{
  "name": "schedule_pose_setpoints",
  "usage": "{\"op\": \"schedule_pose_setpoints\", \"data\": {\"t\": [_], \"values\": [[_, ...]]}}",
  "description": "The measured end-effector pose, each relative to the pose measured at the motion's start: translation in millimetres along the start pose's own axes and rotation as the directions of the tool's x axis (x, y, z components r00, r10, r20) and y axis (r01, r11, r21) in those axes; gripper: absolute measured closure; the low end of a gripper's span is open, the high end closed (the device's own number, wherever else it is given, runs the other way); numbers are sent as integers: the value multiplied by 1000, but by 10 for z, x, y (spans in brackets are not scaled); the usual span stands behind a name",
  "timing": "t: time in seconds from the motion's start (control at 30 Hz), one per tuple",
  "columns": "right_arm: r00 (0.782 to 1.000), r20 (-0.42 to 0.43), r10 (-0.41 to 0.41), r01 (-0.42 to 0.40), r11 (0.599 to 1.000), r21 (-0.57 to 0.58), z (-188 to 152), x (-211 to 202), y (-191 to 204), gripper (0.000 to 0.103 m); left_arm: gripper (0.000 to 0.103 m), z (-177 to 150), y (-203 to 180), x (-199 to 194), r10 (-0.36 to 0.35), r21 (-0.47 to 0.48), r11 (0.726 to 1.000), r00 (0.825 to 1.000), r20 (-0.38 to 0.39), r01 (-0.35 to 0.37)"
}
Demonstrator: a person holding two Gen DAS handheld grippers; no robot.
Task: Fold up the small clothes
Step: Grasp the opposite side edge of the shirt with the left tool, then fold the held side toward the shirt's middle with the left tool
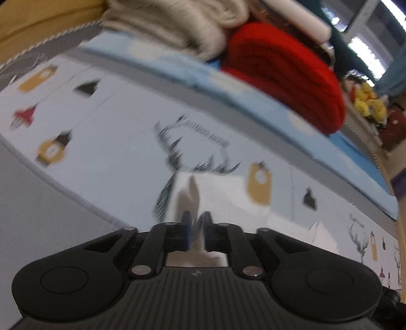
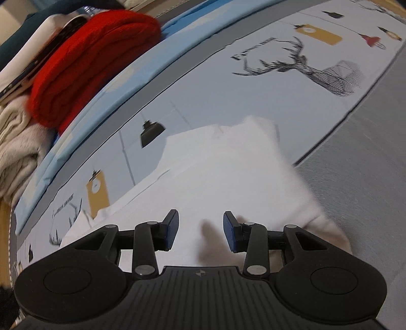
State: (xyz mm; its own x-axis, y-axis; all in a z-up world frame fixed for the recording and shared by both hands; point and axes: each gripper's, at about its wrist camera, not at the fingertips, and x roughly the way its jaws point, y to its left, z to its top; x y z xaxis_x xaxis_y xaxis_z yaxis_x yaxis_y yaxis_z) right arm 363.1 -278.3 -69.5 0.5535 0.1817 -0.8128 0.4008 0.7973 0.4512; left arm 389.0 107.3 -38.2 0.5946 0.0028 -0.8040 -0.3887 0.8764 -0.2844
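1. Left wrist view: the left gripper (image 1: 196, 228) has its jaws pressed nearly together, pinching a thin fold of the white garment (image 1: 215, 187). The cloth rises between the blue pads (image 1: 186, 229) and spreads ahead over the printed bed sheet (image 1: 114, 152). The picture is smeared, so how deep the cloth sits in the jaws cannot be told.

2. Left view, risk: the pinch looks to hold only an edge. A quick pull could slip the cloth free, or drag the whole garment sideways and spoil the fold.

3. Left view, surroundings: a red knit (image 1: 284, 76) and a beige knit (image 1: 177, 22) are piled on a blue mat (image 1: 253, 101) at the far side, well apart from the gripper. Yellow plush toys (image 1: 368, 101) sit beyond. None of it lies between the jaws and the garment.

4. Right wrist view: the right gripper (image 2: 200, 232) has its jaws spread, with nothing between them. It hovers over the white garment (image 2: 228, 165), which lies rumpled on the bed sheet (image 2: 228, 88) near the grey border (image 2: 368, 165).

5. Right view, risk: closing here would likely catch mid-cloth, not a corner, bunching several layers and leaving an uneven fold.

6. Right view, surroundings: the red knit (image 2: 88, 55) and beige knit (image 2: 17, 132) lie far left. They would crowd a fold carried that way.
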Motion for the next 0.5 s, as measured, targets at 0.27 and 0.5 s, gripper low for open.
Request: {"op": "schedule_pose_setpoints", "data": {"t": [0.27, 0.5], "values": [[991, -55, -120, 128, 975, 179, 42, 139, -457, 63, 64, 161, 327, 325, 66, -84, 994, 998, -16, -67], [988, -43, -149, 155, 962, 225, 74, 101, -501, 63, 63, 22, 472, 729, -15, -191, 981, 979, -203, -24]]}}
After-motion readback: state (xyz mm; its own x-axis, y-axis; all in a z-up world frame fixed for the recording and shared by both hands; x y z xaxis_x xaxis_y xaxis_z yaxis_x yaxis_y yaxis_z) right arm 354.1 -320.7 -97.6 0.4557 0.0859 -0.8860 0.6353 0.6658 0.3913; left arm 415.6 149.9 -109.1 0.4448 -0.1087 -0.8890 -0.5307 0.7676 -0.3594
